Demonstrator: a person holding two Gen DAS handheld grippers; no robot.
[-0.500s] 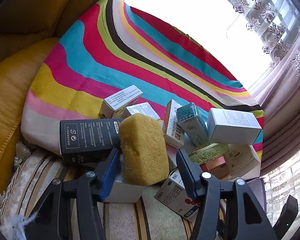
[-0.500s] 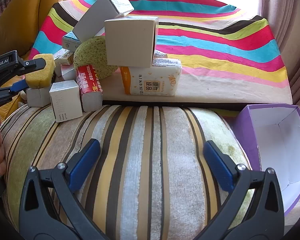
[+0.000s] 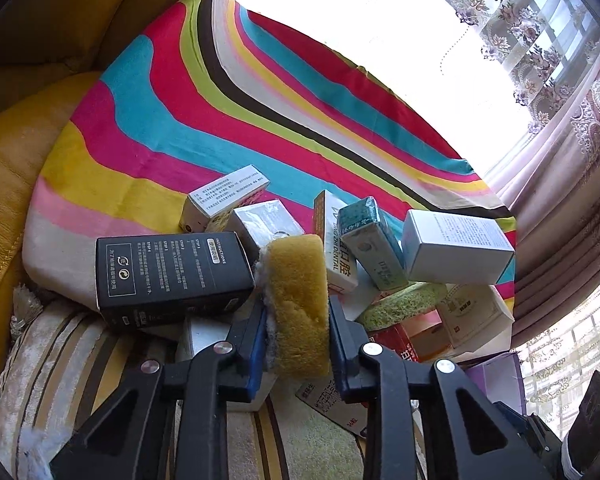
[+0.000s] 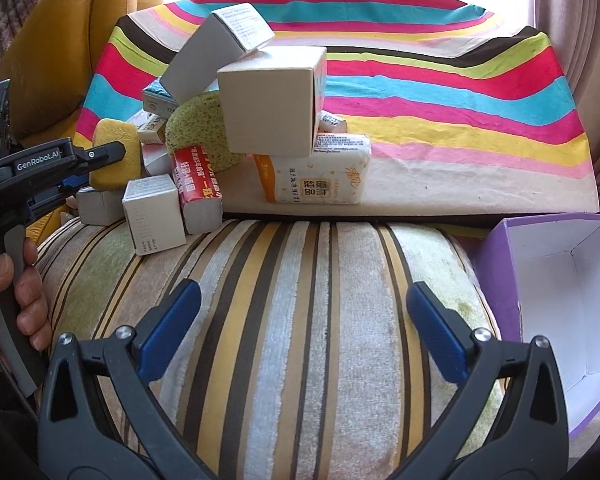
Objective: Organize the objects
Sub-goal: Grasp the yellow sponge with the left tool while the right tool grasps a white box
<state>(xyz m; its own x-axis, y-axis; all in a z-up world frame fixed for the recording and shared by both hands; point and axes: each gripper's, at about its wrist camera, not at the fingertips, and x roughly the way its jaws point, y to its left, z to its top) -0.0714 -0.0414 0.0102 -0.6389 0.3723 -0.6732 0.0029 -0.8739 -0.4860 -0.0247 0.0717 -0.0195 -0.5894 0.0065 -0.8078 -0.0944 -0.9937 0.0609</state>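
My left gripper is shut on a yellow sponge, squeezed between its blue pads. It also shows at the left of the right wrist view, held at the edge of a pile of small boxes. The pile holds a black box, white boxes, a teal box, a green sponge and a tissue pack. My right gripper is open and empty over the striped cushion, apart from the pile.
An open purple box with a white inside lies at the right of the cushion. The pile rests on a bright striped cloth. A yellow sofa is at the left. Curtains hang at the right.
My left gripper has closed on the yellow sponge and pressed it narrower. The right gripper has not moved.
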